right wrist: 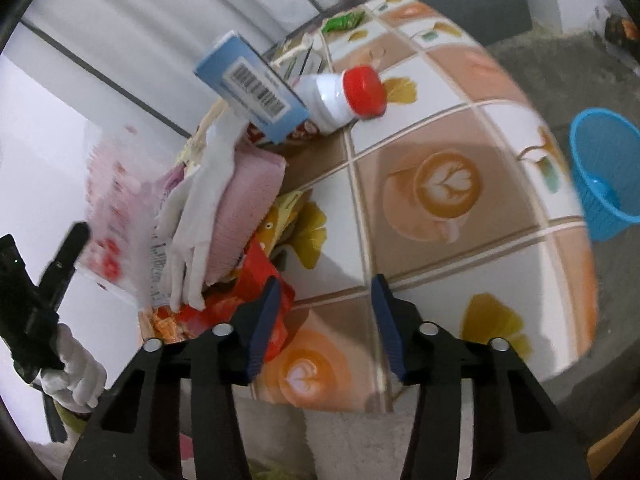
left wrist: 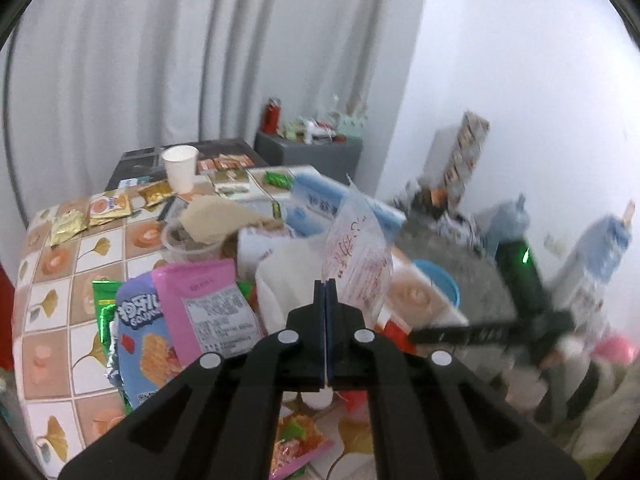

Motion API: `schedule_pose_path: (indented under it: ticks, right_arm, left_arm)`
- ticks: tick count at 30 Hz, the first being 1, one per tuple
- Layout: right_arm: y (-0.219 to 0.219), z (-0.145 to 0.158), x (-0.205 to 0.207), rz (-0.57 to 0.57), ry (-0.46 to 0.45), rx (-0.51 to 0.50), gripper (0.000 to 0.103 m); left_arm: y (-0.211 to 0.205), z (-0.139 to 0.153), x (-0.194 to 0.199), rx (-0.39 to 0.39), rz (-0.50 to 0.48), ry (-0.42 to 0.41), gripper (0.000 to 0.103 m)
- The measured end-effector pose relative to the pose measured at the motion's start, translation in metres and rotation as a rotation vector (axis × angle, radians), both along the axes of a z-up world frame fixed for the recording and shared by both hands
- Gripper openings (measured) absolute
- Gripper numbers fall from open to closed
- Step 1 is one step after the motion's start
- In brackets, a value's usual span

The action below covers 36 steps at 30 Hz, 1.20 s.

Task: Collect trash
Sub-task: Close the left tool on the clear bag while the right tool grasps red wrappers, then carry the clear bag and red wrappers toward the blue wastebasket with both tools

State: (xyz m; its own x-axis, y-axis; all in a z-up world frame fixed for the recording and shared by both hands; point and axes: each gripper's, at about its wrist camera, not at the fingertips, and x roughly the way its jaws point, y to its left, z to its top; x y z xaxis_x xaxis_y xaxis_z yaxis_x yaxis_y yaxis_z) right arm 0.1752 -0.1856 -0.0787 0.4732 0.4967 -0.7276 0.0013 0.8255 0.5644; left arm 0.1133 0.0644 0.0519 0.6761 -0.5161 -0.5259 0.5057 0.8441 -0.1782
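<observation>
My left gripper (left wrist: 325, 292) has its jaws pressed together on the lower edge of a thin clear plastic wrapper with red print (left wrist: 358, 254), which stands up from the tips above the clutter. My right gripper (right wrist: 325, 300) is partly open with nothing between its blue pads (right wrist: 267, 320); the left pad sits just beside a crumpled red snack packet (right wrist: 260, 276), the right pad over bare worktop.

Near, left wrist view: a pink snack bag with a white label (left wrist: 208, 304) overlaps a blue-and-purple snack bag (left wrist: 140, 344).

Near, right wrist view: a white glove (right wrist: 200, 220) drapes over a pink sponge block (right wrist: 248, 200); a person's white-gloved hand (right wrist: 76, 376) grips the black handle at the left edge.

Further: a white bottle with a red cap (right wrist: 344, 94) lies on its side against a blue carton with a barcode (right wrist: 252, 88). The tiled-pattern worktop (right wrist: 460, 128) carries them all.

Far: a white paper cup (left wrist: 180, 166) stands upright; a blue plastic basket (right wrist: 604, 176) sits on the floor beyond the worktop edge.
</observation>
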Motion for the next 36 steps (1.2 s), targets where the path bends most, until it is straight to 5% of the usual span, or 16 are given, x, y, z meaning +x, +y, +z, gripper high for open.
schedule_pose_path:
  ticks: [5,14,19,23,36]
  right_arm:
    - [0.011,-0.003,0.007,0.035,0.015,0.023,0.034]
    - [-0.003,0.012,-0.006,0.025,-0.056,0.144,0.039]
    - [0.026,0.001,0.004,0.101,-0.021,0.062,0.043]
    - [0.042,-0.008,0.003,0.147,0.011,0.011,0.007]
    - [-0.003,0.013,-0.053,0.058,-0.041,-0.064,0.001]
  left_arm:
    - [0.01,0.005,0.0,-0.07,0.051,-0.017,0.0]
    - [0.015,0.009,-0.01,-0.081,0.088,-0.04,0.0]
    - [0.01,0.012,-0.014,-0.082,0.089,-0.052,0.0]
    - [0.007,0.019,-0.02,-0.091,0.094,-0.07,0.0]
    - [-0.017,0.038,-0.037,-0.112,0.036,-0.097,0.0]
